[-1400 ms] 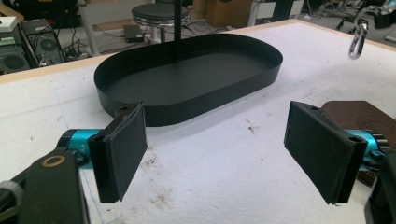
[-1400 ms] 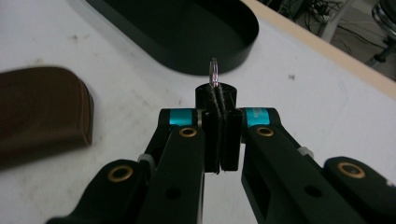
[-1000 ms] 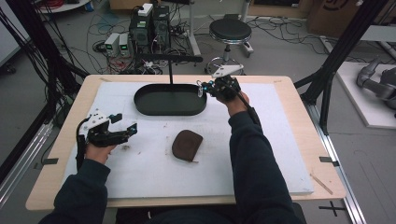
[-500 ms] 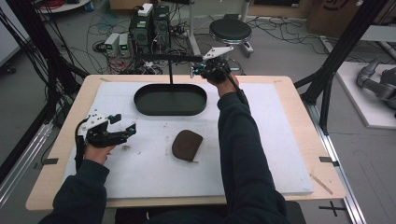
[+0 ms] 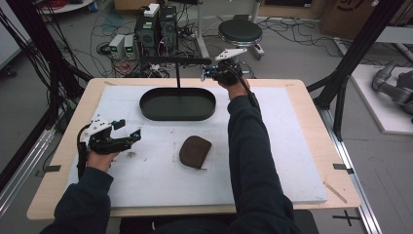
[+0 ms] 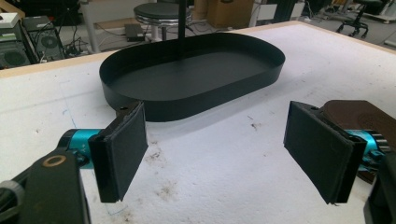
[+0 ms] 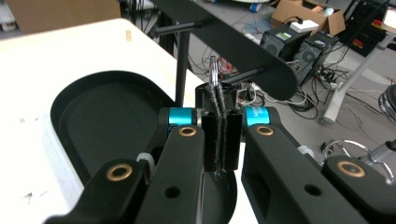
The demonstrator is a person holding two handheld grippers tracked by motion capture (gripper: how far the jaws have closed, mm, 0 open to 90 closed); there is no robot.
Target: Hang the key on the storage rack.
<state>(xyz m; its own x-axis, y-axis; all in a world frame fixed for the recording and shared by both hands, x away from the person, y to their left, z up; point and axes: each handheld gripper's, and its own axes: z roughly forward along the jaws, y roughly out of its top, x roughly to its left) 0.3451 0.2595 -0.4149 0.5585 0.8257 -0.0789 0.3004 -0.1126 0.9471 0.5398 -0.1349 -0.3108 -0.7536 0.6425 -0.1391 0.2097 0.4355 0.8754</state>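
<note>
right gripper (image 5: 210, 73) clamping thin metal piece (image 7: 213, 71), table's far edge | left gripper (image 5: 127, 131) agape

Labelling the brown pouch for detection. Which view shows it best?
High view: the whole brown pouch lies unobstructed on the white mat, in front of the black tray. The left gripper view catches just its edge behind that gripper's far jaw. The right gripper view looks toward the tray and crossbar instead.

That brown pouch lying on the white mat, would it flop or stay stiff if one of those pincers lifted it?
The brown pouch looks soft-cornered and lies flat, so it would probably sag a little. It seems light and unlikely to roll.
</note>
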